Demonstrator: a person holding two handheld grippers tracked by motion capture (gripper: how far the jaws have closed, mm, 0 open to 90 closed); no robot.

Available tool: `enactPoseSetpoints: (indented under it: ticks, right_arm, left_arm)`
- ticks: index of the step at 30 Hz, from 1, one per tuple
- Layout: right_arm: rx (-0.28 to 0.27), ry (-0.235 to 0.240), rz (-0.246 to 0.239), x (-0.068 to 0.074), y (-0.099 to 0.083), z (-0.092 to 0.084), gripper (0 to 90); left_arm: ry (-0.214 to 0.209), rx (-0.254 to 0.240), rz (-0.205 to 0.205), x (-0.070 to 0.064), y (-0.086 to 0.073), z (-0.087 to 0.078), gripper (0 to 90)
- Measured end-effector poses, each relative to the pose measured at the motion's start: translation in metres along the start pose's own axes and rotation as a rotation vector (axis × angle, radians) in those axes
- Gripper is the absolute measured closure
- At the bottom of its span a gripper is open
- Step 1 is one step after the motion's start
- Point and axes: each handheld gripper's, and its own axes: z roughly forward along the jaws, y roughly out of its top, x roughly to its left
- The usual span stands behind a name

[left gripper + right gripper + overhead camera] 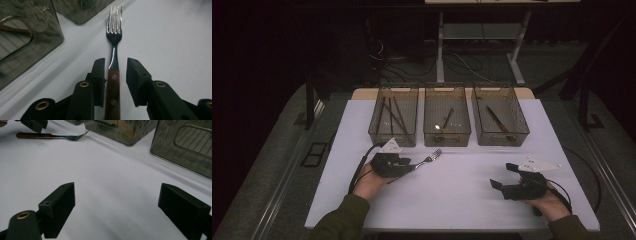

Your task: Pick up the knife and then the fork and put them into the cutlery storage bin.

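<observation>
One fork (113, 50) lies on the white table (452, 200), tines toward the middle bin (447, 131), and its wooden handle sits between my left gripper's (115, 65) jaws; I see a sliver of gap on each side, so nothing is pinched. My left hand (369, 182) lies low, reaching forward. My right gripper (116, 205) hovers well apart, jaws spread wide.

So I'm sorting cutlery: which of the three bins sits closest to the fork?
The middle bin: the fork lies with its tines just before that bin's near wall; the left bin and right bin stand off to the sides.
</observation>
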Motion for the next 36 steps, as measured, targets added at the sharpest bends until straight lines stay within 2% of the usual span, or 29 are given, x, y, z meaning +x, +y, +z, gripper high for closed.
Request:
enactPoseSetpoints:
  ticks: [5, 9, 12, 16, 19, 24, 26, 31, 36]
  right_arm:
    - [0.001, -0.001, -0.001, -0.001, 0.000, 0.000, 13.9]
    - [0.002, -0.001, -0.007, 0.000, 0.000, 0.000, 14.0]
    - [0.004, -0.002, -0.012, 0.000, 0.000, 0.000, 14.0]
    - [0.003, 0.000, -0.015, 0.000, 0.000, 0.000, 14.0]
    - [0.010, 0.007, -0.021, 0.000, 0.000, 0.001, 14.0]
    - [0.010, 0.009, -0.017, 0.000, 0.000, 0.001, 13.9]
    - [0.012, 0.007, -0.016, 0.000, 0.000, 0.002, 13.9]
    - [0.013, 0.012, 0.023, -0.002, 0.001, 0.002, 13.9]
    - [0.026, 0.014, 0.033, -0.002, 0.002, 0.003, 13.9]
  left_arm:
    - [-0.009, 0.020, 0.004, -0.002, 0.001, 0.008, 70.8]
    - [0.013, 0.049, 0.041, -0.003, 0.001, 0.013, 72.4]
    - [0.017, 0.064, 0.047, -0.003, 0.000, 0.014, 73.2]
    - [0.019, 0.060, 0.069, -0.004, -0.001, 0.015, 72.8]
    - [0.013, 0.046, 0.064, -0.003, -0.003, 0.015, 73.1]
    - [0.028, 0.057, 0.090, -0.006, -0.002, 0.015, 76.8]
    - [0.027, 0.054, 0.080, -0.005, -0.002, 0.015, 77.0]
    - [0.030, 0.062, 0.074, -0.008, 0.000, 0.014, 77.0]
    - [0.010, 0.030, 0.062, -0.015, 0.004, 0.010, 77.0]
